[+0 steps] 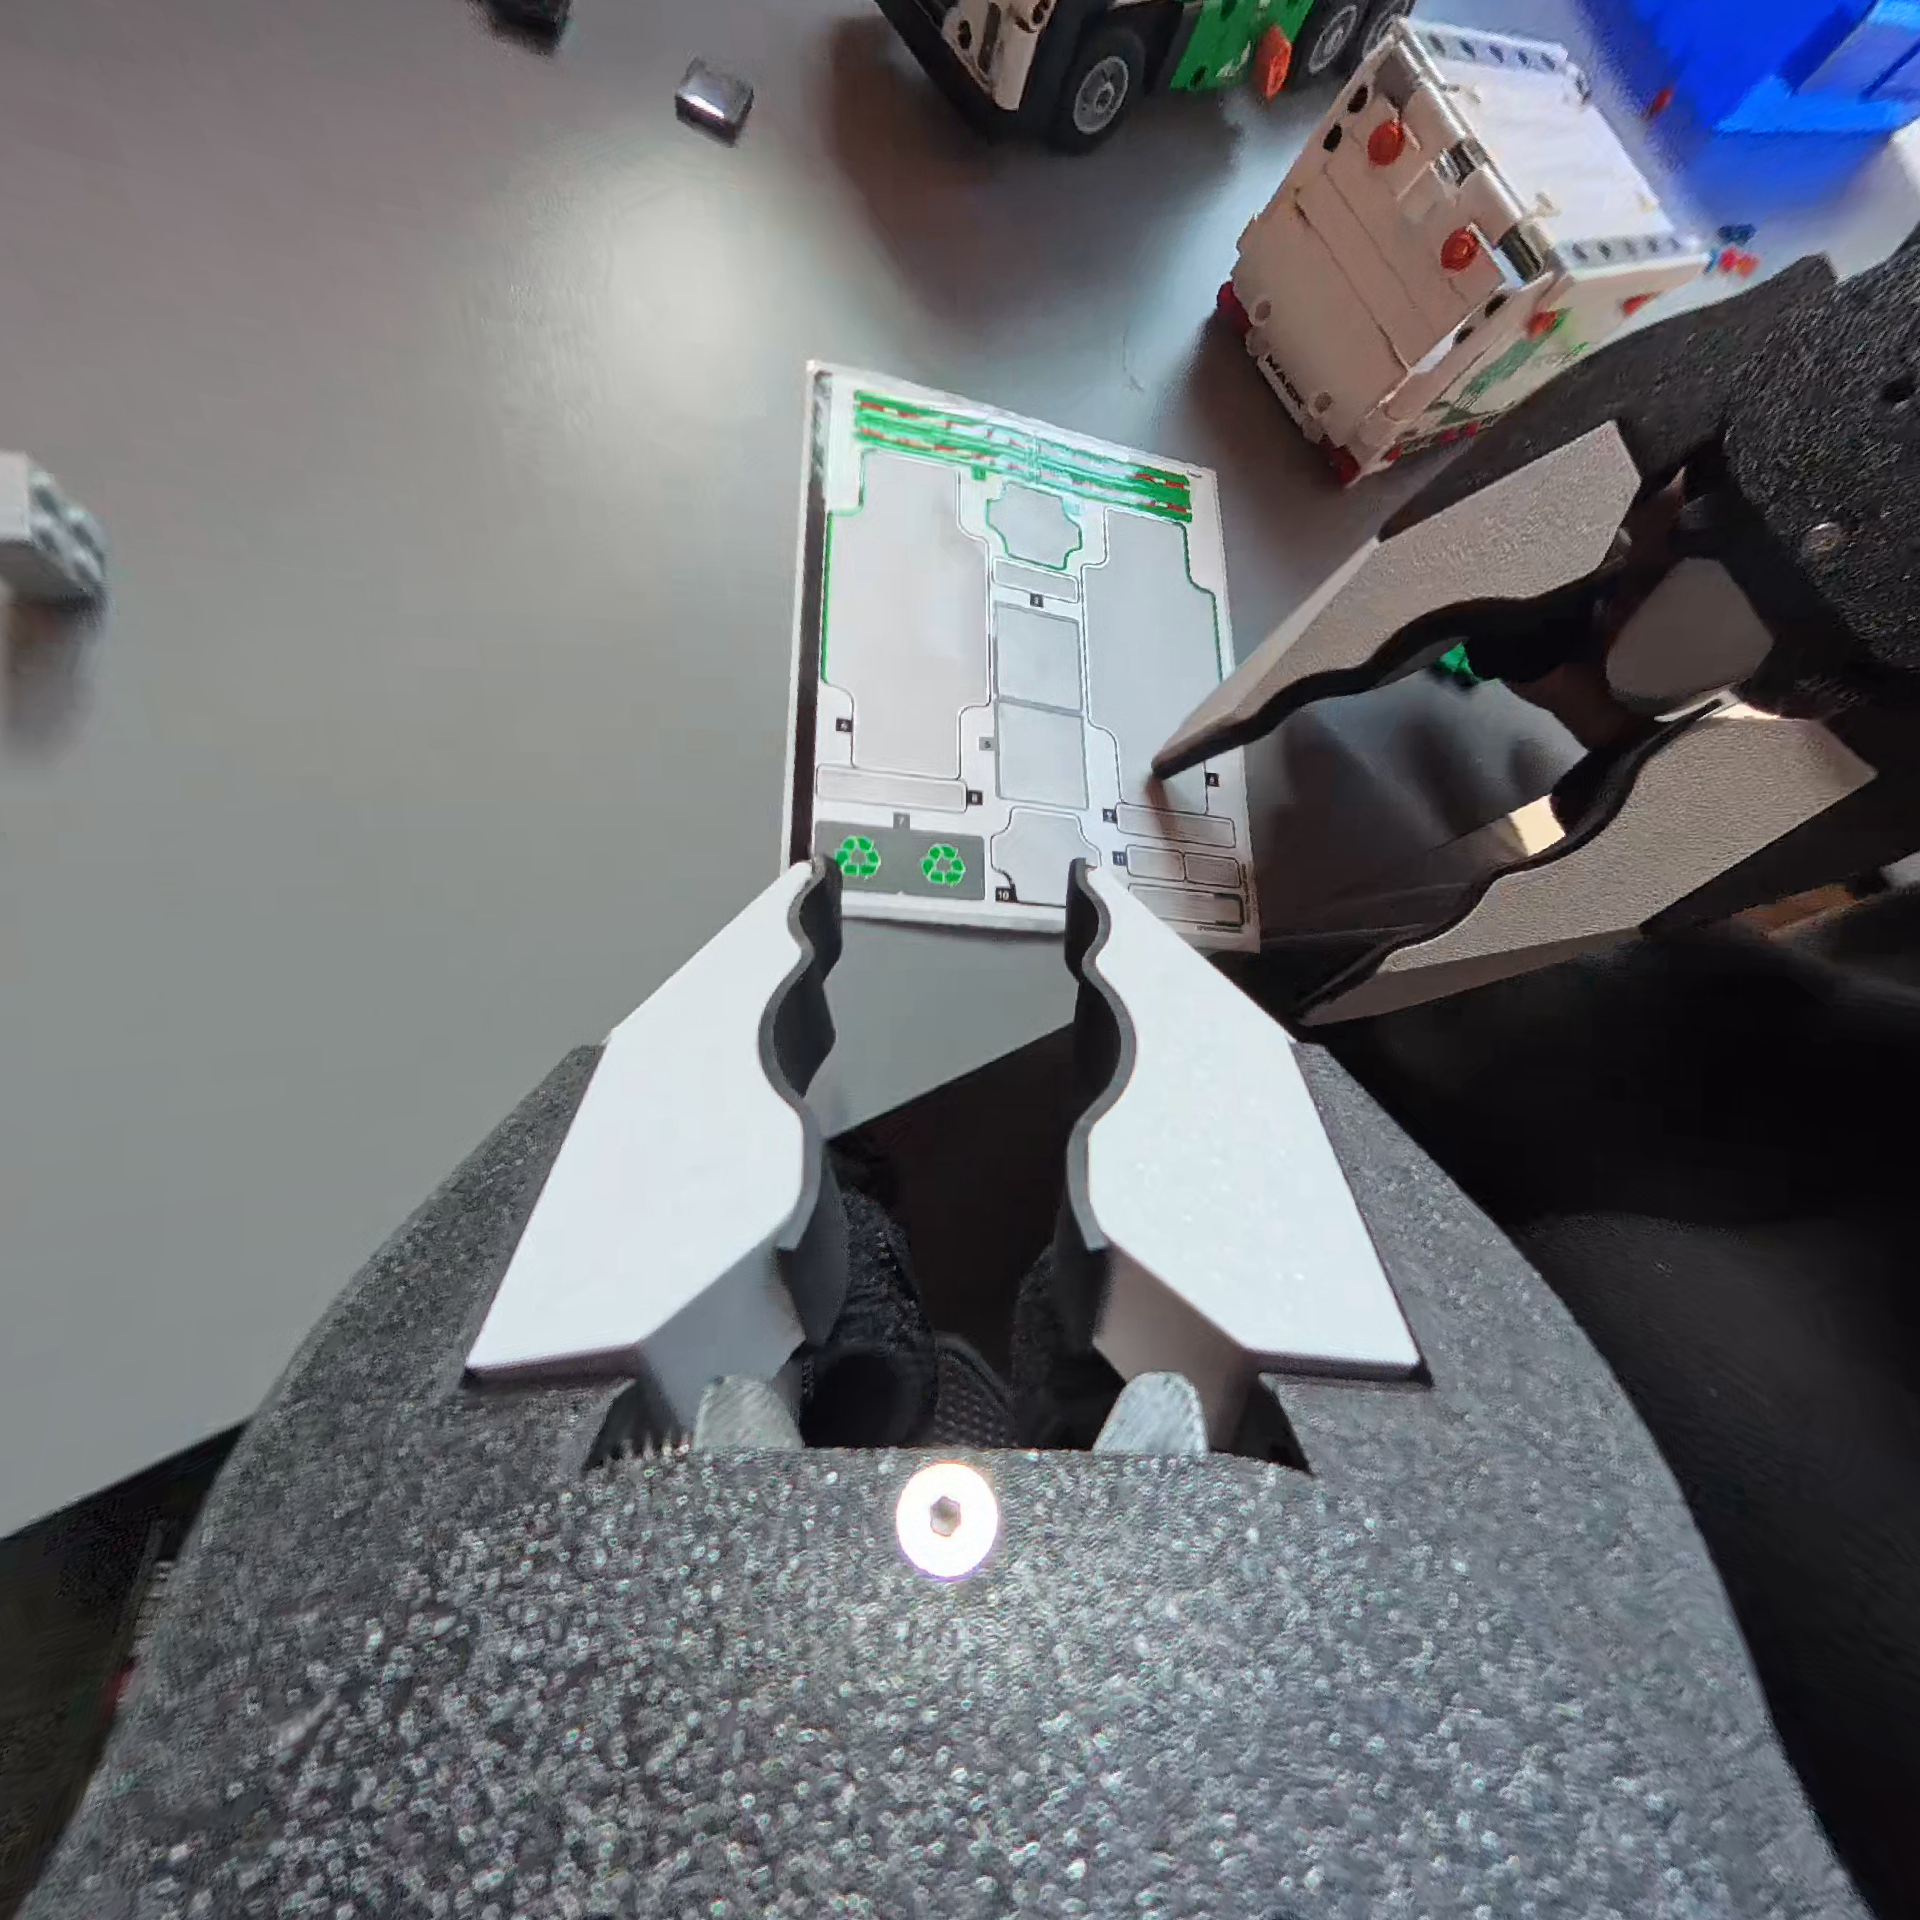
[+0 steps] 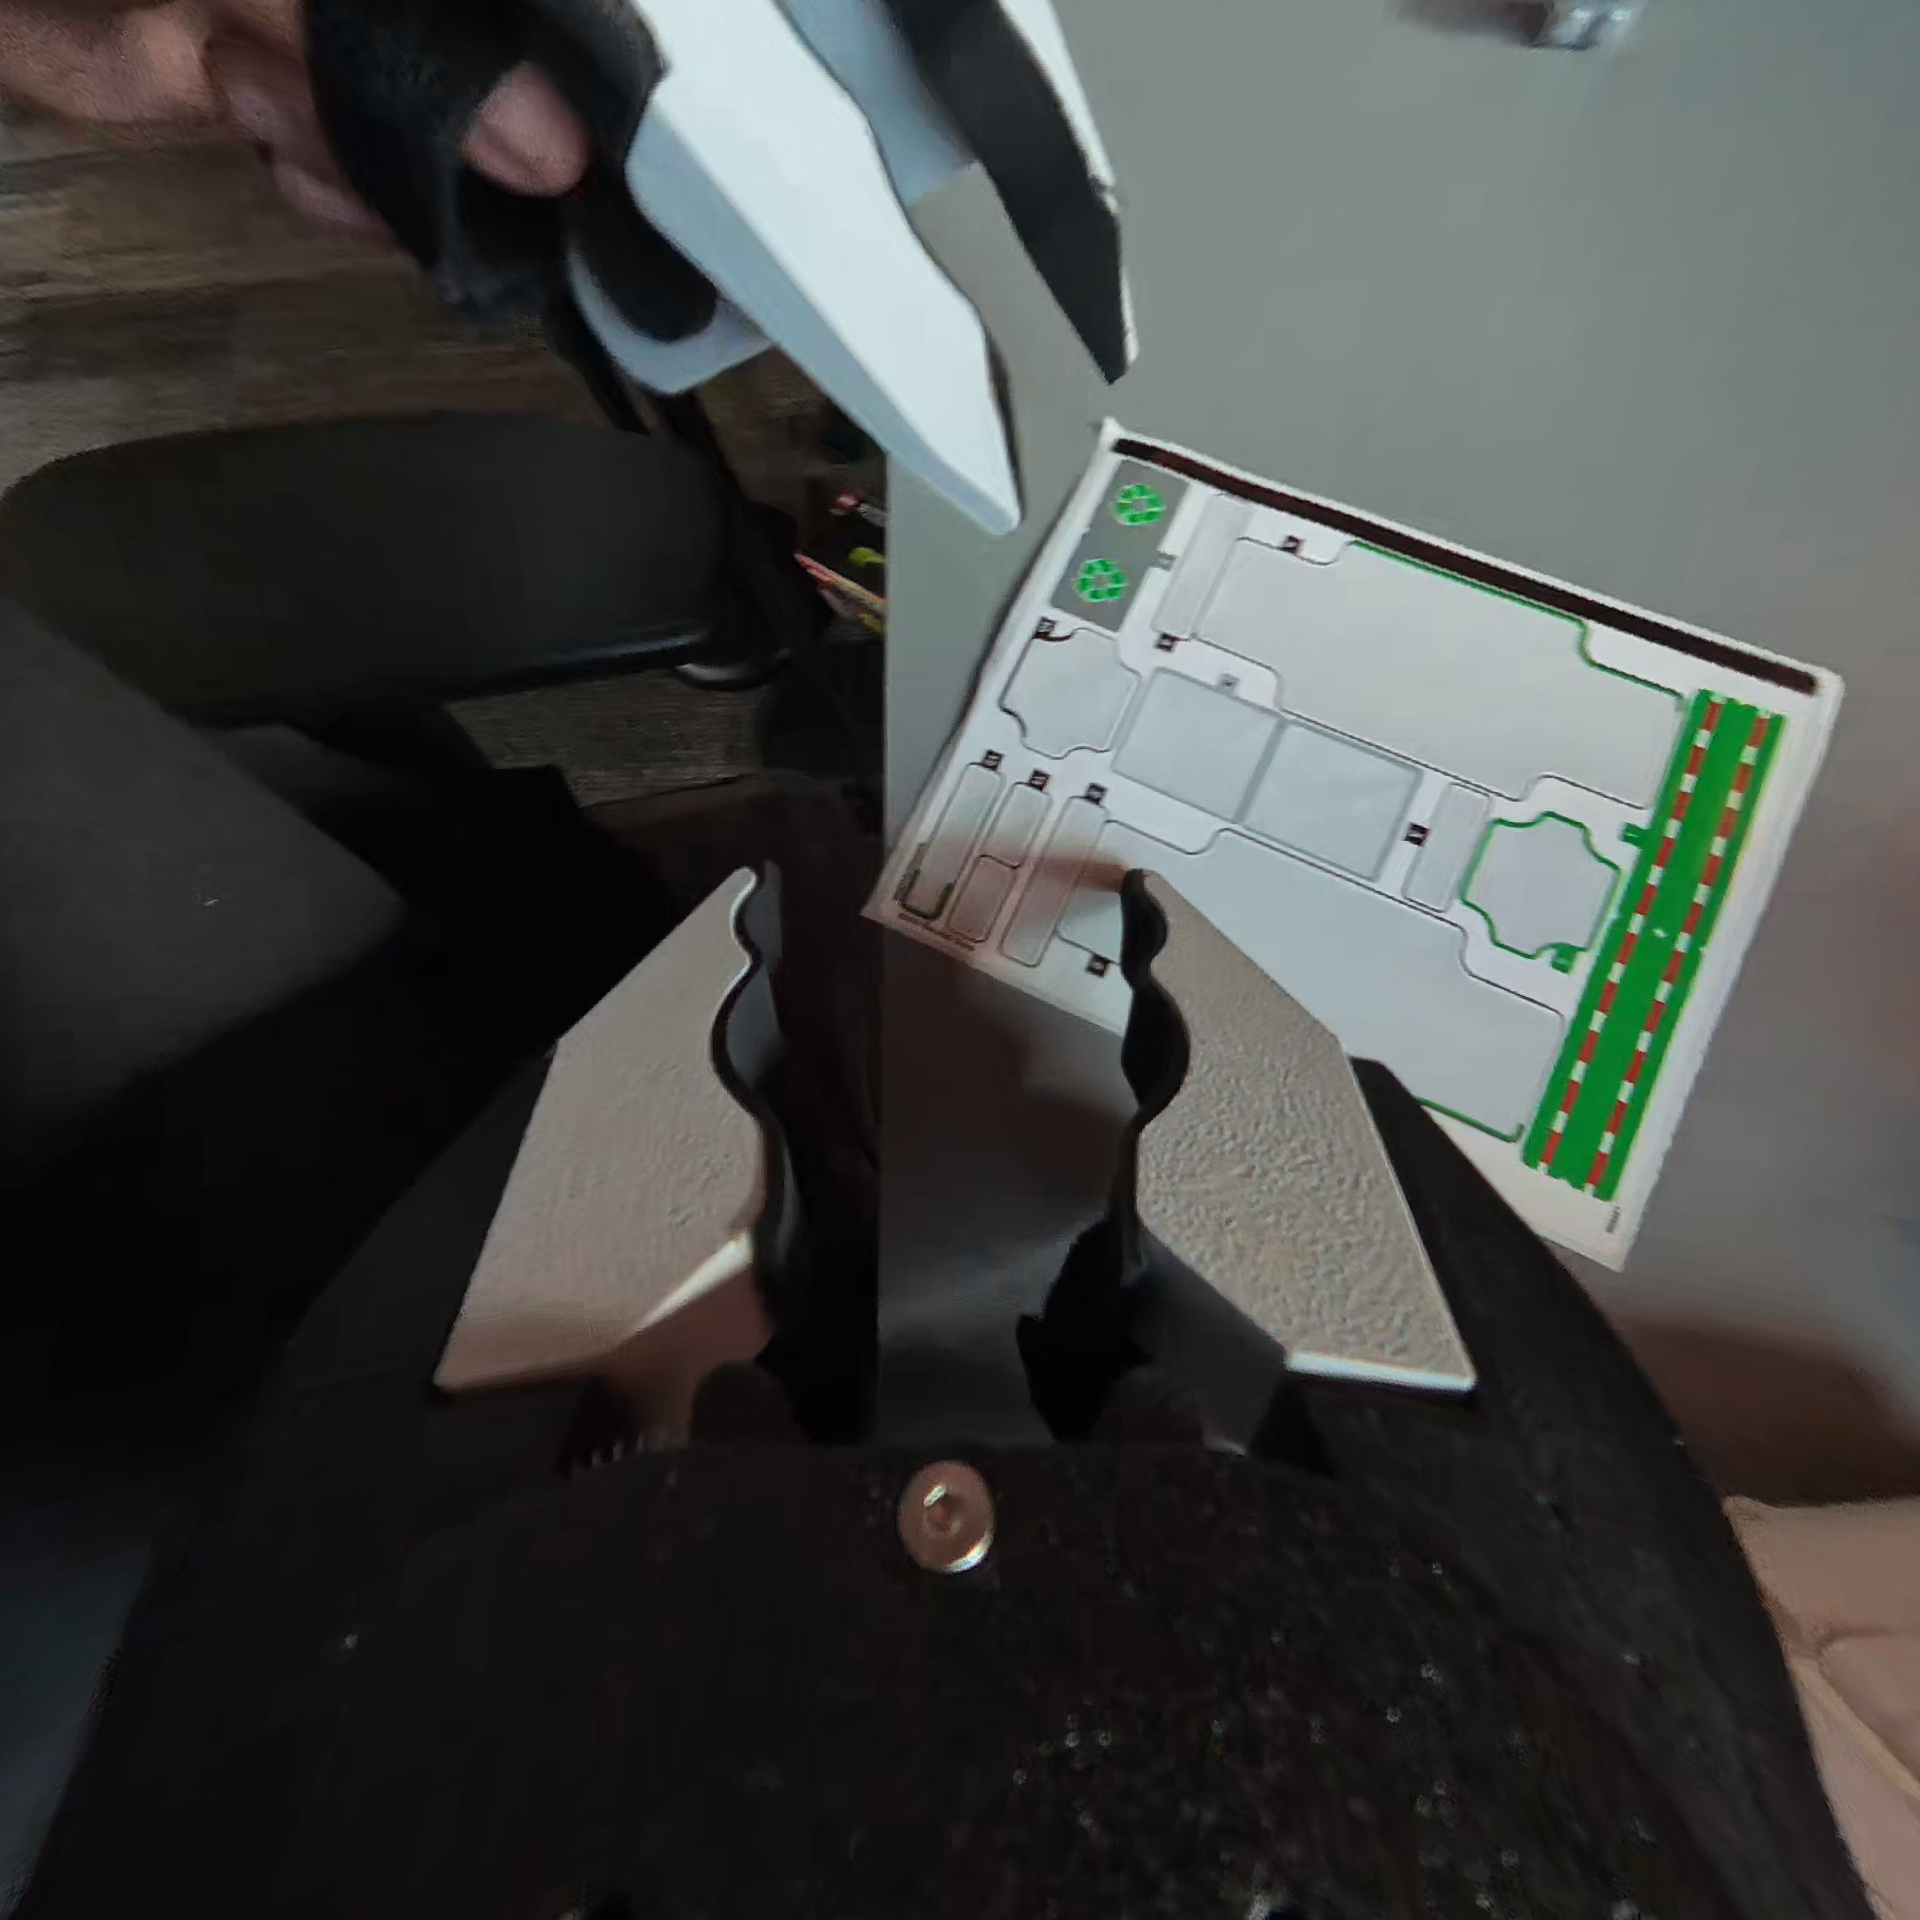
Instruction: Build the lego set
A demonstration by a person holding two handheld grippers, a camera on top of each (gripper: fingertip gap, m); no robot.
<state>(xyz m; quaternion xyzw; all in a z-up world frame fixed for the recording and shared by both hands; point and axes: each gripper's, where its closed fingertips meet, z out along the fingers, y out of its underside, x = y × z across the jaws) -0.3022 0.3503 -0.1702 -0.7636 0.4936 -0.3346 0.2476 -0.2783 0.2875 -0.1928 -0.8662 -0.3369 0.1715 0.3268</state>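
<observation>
A white sticker sheet point(image 1: 914, 634) with green stripes and two recycling symbols lies flat on the grey table, its near corner at the table's edge; most of its sticker outlines look blank. It also shows in the right wrist view point(image 2: 1351, 769). My left gripper point(image 1: 953, 878) is open and empty, its tips just above the sheet's near edge. My right gripper point(image 2: 948, 883) is open. One of its fingertips point(image 2: 1135, 891) touches the sheet's corner area, and the other hangs past the table edge. The white lego truck body point(image 1: 1382, 312) stands behind the sheet.
A truck chassis point(image 1: 1091, 62) with black wheels and green parts stands at the back. A grey brick point(image 1: 52, 530) lies far left, a small dark piece point(image 1: 714, 99) at the back, a blue bin point(image 1: 1766, 62) at the back right. The table edge point(image 2: 883, 644) runs beside the sheet. One gripper's finger ends stand about 8 cm off the other's.
</observation>
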